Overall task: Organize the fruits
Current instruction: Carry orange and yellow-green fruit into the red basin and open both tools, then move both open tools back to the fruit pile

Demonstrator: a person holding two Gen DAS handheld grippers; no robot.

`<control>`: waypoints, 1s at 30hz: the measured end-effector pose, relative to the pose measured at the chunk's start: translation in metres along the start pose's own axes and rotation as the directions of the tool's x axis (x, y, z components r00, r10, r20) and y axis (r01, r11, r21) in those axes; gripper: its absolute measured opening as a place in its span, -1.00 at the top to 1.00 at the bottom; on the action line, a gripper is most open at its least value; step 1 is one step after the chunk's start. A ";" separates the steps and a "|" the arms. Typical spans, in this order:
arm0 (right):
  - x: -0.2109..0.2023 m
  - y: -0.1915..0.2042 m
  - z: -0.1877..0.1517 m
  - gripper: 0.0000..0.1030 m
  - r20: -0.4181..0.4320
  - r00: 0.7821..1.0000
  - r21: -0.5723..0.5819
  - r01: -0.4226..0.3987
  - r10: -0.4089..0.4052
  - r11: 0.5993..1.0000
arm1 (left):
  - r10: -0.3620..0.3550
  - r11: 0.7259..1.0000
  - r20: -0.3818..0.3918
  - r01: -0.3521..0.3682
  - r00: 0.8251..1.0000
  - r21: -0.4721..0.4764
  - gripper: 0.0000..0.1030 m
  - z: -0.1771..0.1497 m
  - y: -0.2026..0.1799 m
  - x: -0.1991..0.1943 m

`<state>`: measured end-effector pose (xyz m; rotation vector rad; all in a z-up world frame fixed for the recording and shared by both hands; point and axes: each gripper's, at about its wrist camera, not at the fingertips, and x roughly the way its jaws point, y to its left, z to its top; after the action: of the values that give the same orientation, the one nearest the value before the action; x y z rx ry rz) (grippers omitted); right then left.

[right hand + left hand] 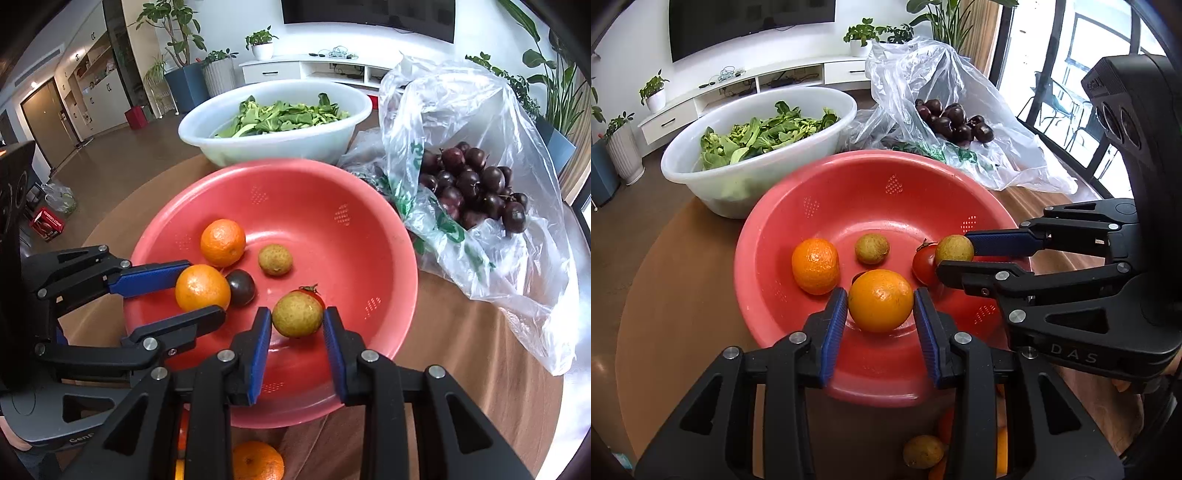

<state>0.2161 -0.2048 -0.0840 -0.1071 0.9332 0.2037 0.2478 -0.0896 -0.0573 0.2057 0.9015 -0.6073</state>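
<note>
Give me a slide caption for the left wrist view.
Left tool grips an orange over the red colander; right tool holds a small yellow-green fruit.

The red colander (369,236) holds two oranges, one (222,242) lying free and one (202,287) between blue pads, two yellow-green round fruits (275,259) (297,314), one tomato (314,291) and one dark plum (241,287). Below its near rim lie at least one more orange (258,461) and one more yellow-green fruit (922,451). One white basin (280,142) holds leafy greens (284,116). One clear plastic bag (480,122) holds over a dozen dark plums (476,184), too heaped to count exactly. Two grippers, left (881,314) and right (297,328), are in view.
</note>
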 end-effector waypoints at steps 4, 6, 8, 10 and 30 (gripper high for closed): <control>-0.001 0.000 0.000 0.38 0.005 1.000 -0.006 0.005 -0.005 1.000 | 0.011 1.000 0.006 -0.011 1.000 0.000 0.21 0.000 0.002 -0.001; -0.002 -0.001 0.000 0.38 0.005 1.000 -0.004 0.001 -0.001 1.000 | 0.012 1.000 0.012 -0.012 1.000 -0.011 0.04 -0.001 0.005 -0.003; -0.003 -0.001 -0.001 0.35 0.006 1.000 -0.006 0.006 -0.005 1.000 | 0.005 1.000 0.021 -0.005 1.000 -0.017 -0.01 0.000 0.008 -0.006; -0.004 -0.002 0.000 0.29 0.009 1.000 -0.007 0.006 -0.006 1.000 | 0.016 1.000 0.028 -0.015 0.999 -0.019 -0.07 -0.001 0.007 -0.009; -0.097 0.020 -0.090 -0.41 0.133 0.983 0.009 -0.127 0.124 0.992 | 0.021 0.992 0.177 0.001 0.984 -0.123 -0.94 -0.089 -0.005 -0.128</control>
<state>0.0843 -0.2140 -0.0590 -0.0179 0.8101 0.3157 0.1256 -0.0047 -0.0114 0.0445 0.7611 -0.5498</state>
